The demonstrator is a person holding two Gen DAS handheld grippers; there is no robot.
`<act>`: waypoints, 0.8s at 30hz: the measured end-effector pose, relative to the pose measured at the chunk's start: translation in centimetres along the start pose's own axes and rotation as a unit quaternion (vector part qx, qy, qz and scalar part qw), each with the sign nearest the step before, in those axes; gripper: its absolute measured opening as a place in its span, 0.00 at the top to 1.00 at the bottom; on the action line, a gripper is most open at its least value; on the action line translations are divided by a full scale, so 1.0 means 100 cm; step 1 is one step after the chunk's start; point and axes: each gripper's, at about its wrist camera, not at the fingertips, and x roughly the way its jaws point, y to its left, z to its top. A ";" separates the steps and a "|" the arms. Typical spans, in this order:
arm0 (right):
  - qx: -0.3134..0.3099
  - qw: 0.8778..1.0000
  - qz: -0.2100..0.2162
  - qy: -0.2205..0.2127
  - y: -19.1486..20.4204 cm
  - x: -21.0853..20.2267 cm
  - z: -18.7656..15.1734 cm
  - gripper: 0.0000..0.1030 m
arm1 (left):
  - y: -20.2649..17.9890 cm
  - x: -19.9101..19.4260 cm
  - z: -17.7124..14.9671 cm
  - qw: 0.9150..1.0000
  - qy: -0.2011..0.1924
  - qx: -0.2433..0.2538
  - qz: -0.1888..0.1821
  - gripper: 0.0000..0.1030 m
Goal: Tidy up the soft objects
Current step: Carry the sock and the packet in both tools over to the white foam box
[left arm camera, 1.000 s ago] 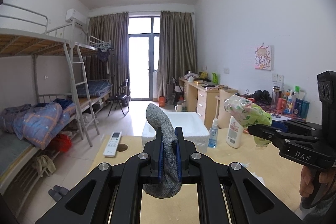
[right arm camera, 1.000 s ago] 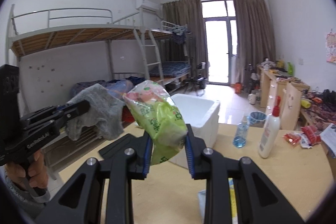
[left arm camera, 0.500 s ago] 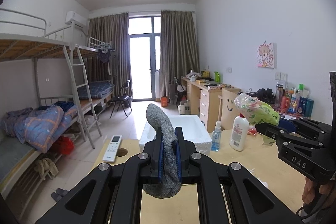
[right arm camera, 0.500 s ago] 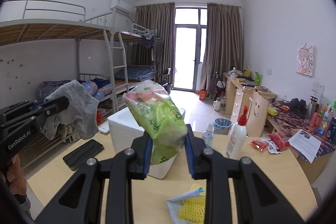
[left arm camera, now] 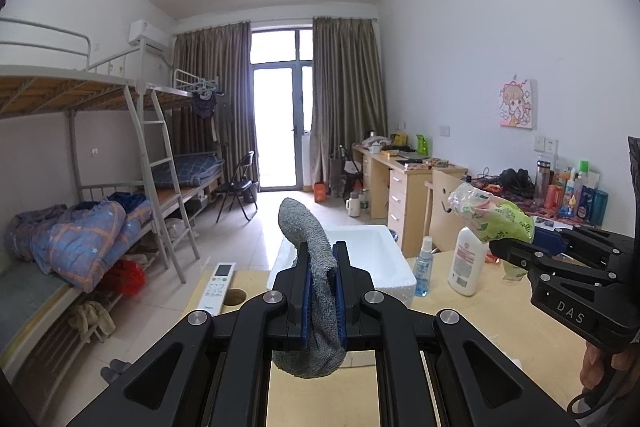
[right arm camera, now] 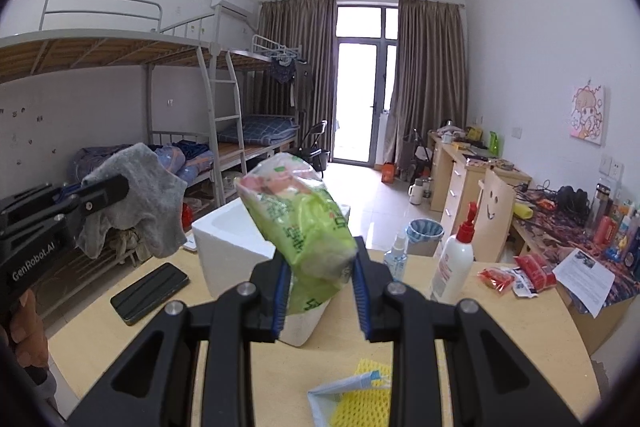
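Your left gripper [left arm camera: 320,291] is clenched on a grey sock [left arm camera: 310,255]. The sock's toe stands up above the pads, and its other end hangs below them, so the pinched middle is hidden from you. Your right gripper [right arm camera: 320,291] grasps a green plastic pack [right arm camera: 300,219] by its lower part. The blue pads [right arm camera: 279,301] press both sides, and the bottom edge of the pack is covered by the fingers. The print on the pack is too blurred to read.

Both things are held in the air above the wooden table [right arm camera: 224,359]. Behind them stands a white foam box [left arm camera: 372,255]; from the right wrist view the pack hides most of it. Near the box are a small spray bottle [right arm camera: 397,255] and a white lotion bottle [right arm camera: 454,263]. A black phone [right arm camera: 150,293] lies on the table at the left. A yellow mesh item [right arm camera: 360,403] is cut off at the lower edge.
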 end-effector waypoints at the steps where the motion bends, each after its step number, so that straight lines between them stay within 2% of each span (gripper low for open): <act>1: -0.001 1.000 -0.003 0.000 0.000 0.001 0.001 0.69 | -0.001 0.001 0.001 1.000 0.000 -0.001 0.000 0.90; 16: -0.006 1.000 -0.016 0.015 -0.007 0.042 0.019 0.69 | 0.000 0.031 0.016 1.000 0.001 -0.006 0.011 0.90; 24: -0.010 1.000 0.001 0.012 -0.005 0.056 0.028 0.69 | 0.005 0.047 0.028 1.000 0.001 -0.004 0.008 0.90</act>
